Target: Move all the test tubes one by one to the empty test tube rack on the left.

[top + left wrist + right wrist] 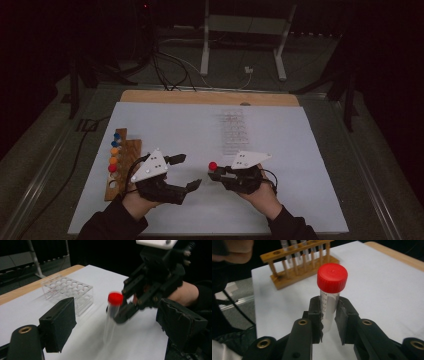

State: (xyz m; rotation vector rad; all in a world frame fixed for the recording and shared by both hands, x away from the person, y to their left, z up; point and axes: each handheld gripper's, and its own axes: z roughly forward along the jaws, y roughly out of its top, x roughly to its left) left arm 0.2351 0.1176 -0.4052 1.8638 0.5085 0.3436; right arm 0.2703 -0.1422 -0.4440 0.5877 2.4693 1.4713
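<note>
At the far left of my high view stands a wooden test-tube rack (123, 162) holding tubes with blue, orange and red caps, just beside my left hand. My left gripper (186, 171) sits next to it with its black jaws spread wide and nothing between them; they point across toward the other hand. Through the left gripper view I see a clear plastic rack with round holes (68, 292) resting on the white sheet (117, 280) that covers the table. Just right of centre, my right gripper (215, 174) pinches a clear plastic tube with a red screw cap (330, 295), both pads pressed on its graduated wall below the cap. The tube stands roughly upright, lifted off the sheet, between my two hands.
</note>
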